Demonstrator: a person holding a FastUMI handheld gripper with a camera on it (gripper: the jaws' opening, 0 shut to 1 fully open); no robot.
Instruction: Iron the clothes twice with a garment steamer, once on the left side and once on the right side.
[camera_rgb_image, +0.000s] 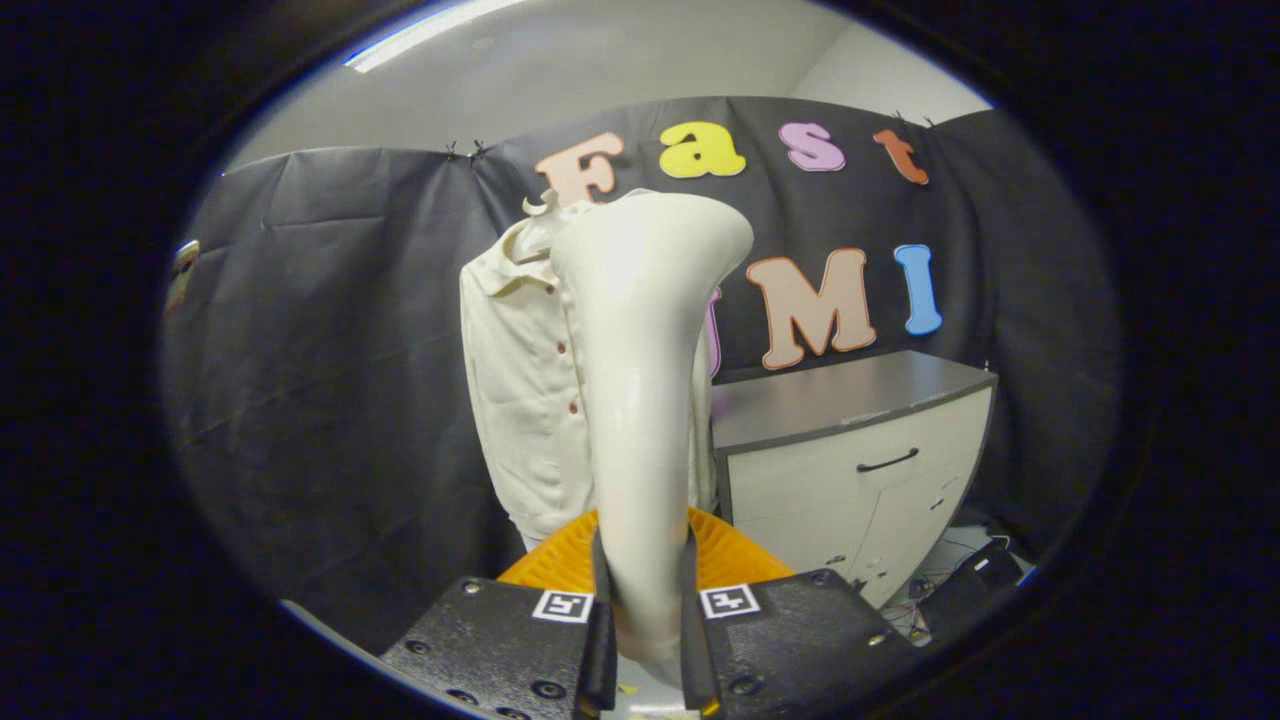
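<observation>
The gripper (645, 610) clamps both fingers on the glossy cream garment steamer (640, 380), upright, its flared head towards the hanging cream shirt (520, 400)

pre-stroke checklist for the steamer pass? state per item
1. Grip: gripper fingers press both sides of the steamer handle: ok.
2. Steamer attitude: upright, head flaring at the top: ok.
3. Shirt hanging just beyond the steamer, collar at the top: ok.
4. Head touching fabric: cannot tell; the steamer hides that stretch.
5. Steam running: cannot tell.
6. Cabinet stands beside the shirt, apart from the steamer: ok.
</observation>
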